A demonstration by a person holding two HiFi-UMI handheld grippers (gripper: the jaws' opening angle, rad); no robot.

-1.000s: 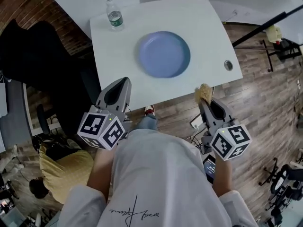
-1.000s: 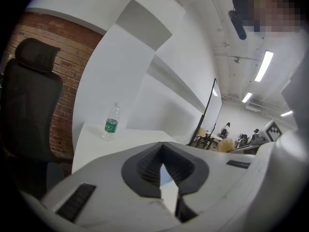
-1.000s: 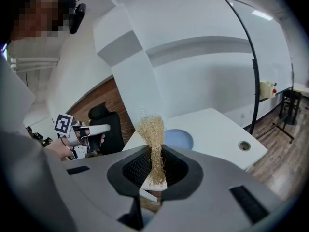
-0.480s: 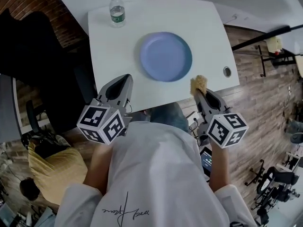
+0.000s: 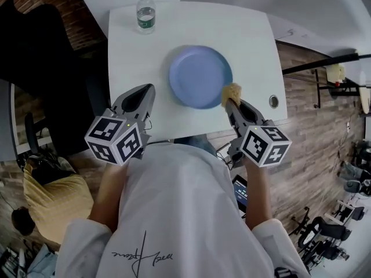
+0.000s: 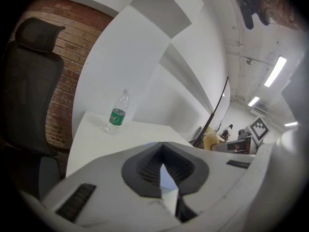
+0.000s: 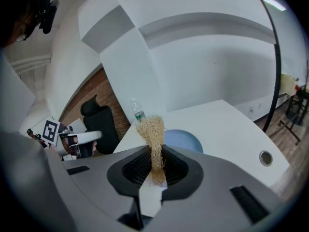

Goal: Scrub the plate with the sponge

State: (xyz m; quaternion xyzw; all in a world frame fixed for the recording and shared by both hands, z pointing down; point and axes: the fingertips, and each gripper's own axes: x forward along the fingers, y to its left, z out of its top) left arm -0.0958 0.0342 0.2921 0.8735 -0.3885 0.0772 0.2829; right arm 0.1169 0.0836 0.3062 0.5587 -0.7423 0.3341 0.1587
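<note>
Tan fibrous sponge [image 5: 232,91], judged light and easily squashed, is being pinched by its lower end in the right hand-held gripper [image 5: 231,102] at the blue plate's [image 5: 197,74] right rim on the white desk [image 5: 133,45], while the left hand-held gripper [image 5: 146,90] is hanging shut, empty.

The right hand-held gripper [image 5: 231,102] has carried the sponge [image 5: 231,91] forward to the near rim of the plate [image 5: 196,75].

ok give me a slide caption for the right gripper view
Right claw pinching a fibrous sponge upright, blue plate on the white table just ahead
</note>
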